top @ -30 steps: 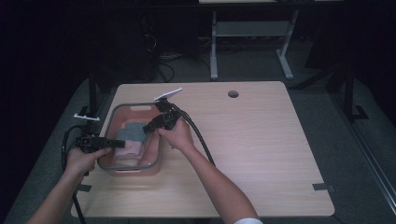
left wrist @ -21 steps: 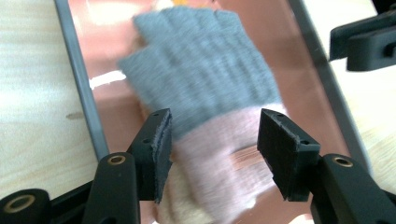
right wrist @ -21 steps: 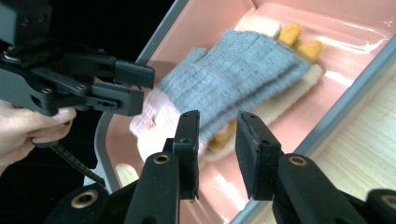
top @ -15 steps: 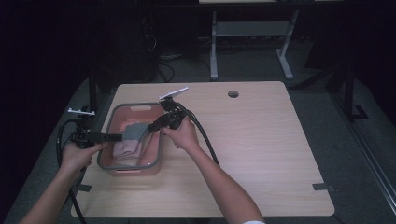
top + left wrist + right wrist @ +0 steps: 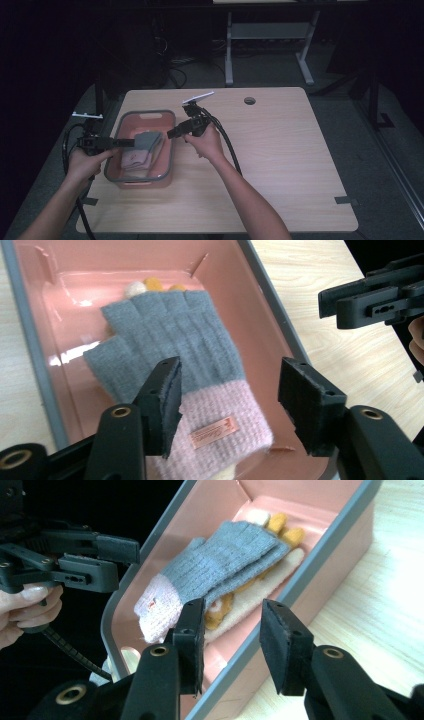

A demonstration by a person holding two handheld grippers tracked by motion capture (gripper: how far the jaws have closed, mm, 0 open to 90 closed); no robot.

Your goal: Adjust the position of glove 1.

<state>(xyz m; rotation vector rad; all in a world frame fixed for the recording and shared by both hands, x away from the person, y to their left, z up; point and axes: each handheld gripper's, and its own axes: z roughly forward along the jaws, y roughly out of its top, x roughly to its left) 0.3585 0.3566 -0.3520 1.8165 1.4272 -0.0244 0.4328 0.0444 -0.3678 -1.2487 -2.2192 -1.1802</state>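
In the pink plastic tub [image 5: 165, 150], grey-and-pink knitted glove [image 5: 190, 365] lies free; both grippers [image 5: 227, 395] [image 5: 232, 635], at nine and three o'clock, just opened, empty. Risk: a jaw could snag the wool on retreat.

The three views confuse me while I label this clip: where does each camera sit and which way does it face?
High view: above the person's side, looking forward and down on the table; forearms and both tools show.
Left gripper view: rides the left tool, looking down into the pink bin.
Right gripper view: rides the right tool, facing the bin's side.
Both gripper views share the grey-and-pink glove.
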